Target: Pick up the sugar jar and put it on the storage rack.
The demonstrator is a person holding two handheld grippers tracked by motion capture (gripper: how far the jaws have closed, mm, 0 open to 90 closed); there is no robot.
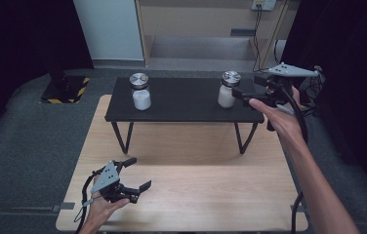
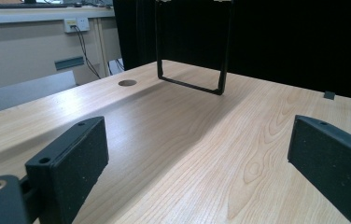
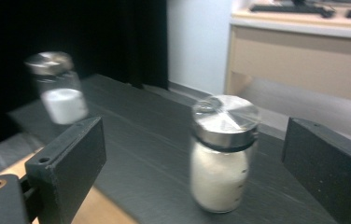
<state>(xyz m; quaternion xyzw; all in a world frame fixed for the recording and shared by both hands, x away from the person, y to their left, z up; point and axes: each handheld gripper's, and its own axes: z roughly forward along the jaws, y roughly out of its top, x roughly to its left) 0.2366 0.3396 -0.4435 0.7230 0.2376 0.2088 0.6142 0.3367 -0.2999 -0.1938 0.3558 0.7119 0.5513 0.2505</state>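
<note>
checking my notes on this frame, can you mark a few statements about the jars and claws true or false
1. Two jars stand on the black shelf. True: the left jar and the right jar.
2. The right claw is clamped on the right jar. False: its jaws stand open, clear of the jar.
3. The left claw holds a jar. False: it is open and holds nothing, over the wooden table.
4. Both jars have metal lids. True.

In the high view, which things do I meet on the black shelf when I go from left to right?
Left jar → right jar → right gripper, its open jaws just right of that jar.
</note>
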